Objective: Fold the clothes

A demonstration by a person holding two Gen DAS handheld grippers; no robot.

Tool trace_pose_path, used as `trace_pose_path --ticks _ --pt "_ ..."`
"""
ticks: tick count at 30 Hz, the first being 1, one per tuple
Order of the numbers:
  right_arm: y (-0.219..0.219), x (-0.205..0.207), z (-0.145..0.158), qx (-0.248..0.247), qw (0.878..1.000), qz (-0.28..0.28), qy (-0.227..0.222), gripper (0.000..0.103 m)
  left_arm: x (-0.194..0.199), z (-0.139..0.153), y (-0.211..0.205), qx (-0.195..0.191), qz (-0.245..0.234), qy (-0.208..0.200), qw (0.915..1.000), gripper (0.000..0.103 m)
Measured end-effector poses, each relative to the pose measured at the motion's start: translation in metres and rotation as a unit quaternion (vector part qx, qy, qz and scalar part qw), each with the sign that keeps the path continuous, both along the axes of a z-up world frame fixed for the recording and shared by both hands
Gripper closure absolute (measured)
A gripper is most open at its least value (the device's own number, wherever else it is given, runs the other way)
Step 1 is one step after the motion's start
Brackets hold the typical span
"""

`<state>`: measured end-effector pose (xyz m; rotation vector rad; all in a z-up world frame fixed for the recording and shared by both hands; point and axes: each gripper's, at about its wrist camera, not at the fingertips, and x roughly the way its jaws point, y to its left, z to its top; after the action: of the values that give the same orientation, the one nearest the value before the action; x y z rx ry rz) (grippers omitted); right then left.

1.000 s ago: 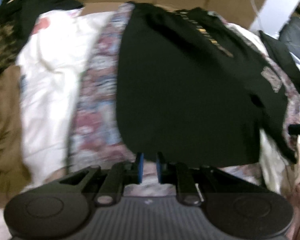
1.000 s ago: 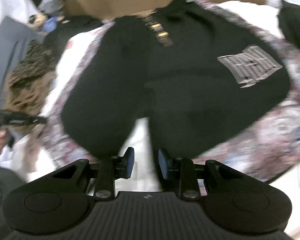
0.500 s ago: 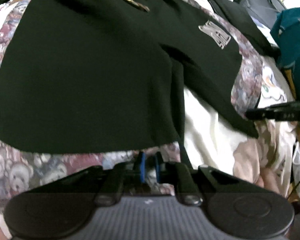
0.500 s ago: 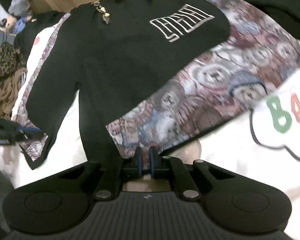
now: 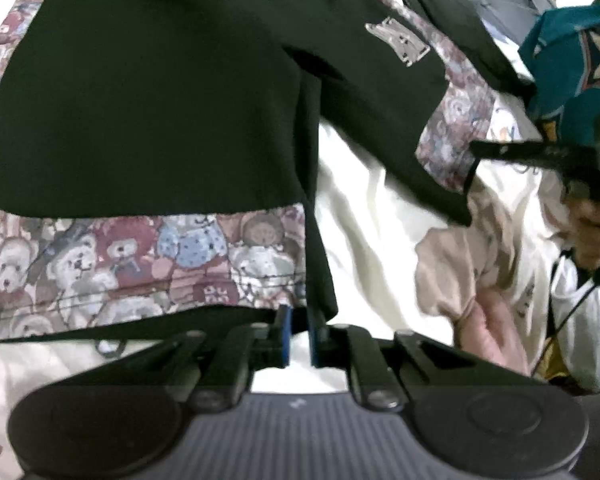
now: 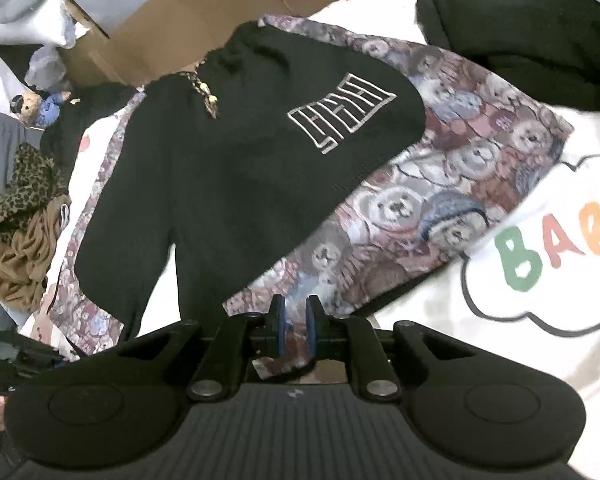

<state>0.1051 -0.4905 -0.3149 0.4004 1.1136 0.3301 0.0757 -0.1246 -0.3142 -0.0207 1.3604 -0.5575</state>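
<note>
A black sweater (image 6: pixel 228 168) with a white outlined logo lies spread on a teddy-bear print cloth (image 6: pixel 432 200), which itself lies over a white cover printed with coloured letters (image 6: pixel 540 280). The right tongs (image 6: pixel 294 330) have just been closing and are now nearly shut, their blue pads pinching the near edge of the bear cloth just below the sweater's hem. The left tongs (image 5: pixel 299 336) have also been narrowing — now almost shut at the near corner of the sweater, where a dark hem edge runs to the pads; whether fabric is actually pinched I cannot tell. A cardboard box (image 6: pixel 236 12) stands beyond the sweater's collar — a black bundle (image 6: pixel 528 28) lies to its right.
</note>
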Motion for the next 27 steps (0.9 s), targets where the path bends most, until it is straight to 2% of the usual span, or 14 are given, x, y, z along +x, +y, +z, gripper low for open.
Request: trace_pose_path --ticks 7,9,13,17,22,25,27 --pt "0.001 -0.004 -0.024 -0.032 0.999 -0.003 0.035 0.093 0.014 0.022 0.008 0.001 0.01 -0.039 0.9992 0.094" --pt "-0.003 -0.006 -0.024 -0.031 0.999 -0.007 0.041 0.093 0.018 0.017 0.01 0.023 0.012 -0.046 0.9986 0.094" --pt "-0.013 -0.009 -0.019 -0.033 0.998 -0.016 0.05 0.093 0.019 -0.002 0.02 0.048 0.024 -0.03 0.9981 0.095" --pt "-0.027 -0.014 -0.011 -0.022 0.998 -0.044 0.041 0.093 0.01 -0.012 0.023 0.048 0.026 -0.018 0.9983 0.095" --pt "-0.032 -0.015 -0.006 -0.001 0.998 -0.061 0.032 0.093 0.001 -0.009 0.022 0.037 0.02 -0.015 0.999 0.094" --pt "-0.027 -0.013 -0.007 0.003 0.998 -0.056 0.033 0.093 0.001 -0.004 0.02 0.036 0.025 -0.028 0.9987 0.094" --pt "-0.024 -0.013 -0.007 0.007 0.998 -0.054 0.033 0.093 -0.001 0.001 0.014 0.05 0.01 -0.046 0.9977 0.093"
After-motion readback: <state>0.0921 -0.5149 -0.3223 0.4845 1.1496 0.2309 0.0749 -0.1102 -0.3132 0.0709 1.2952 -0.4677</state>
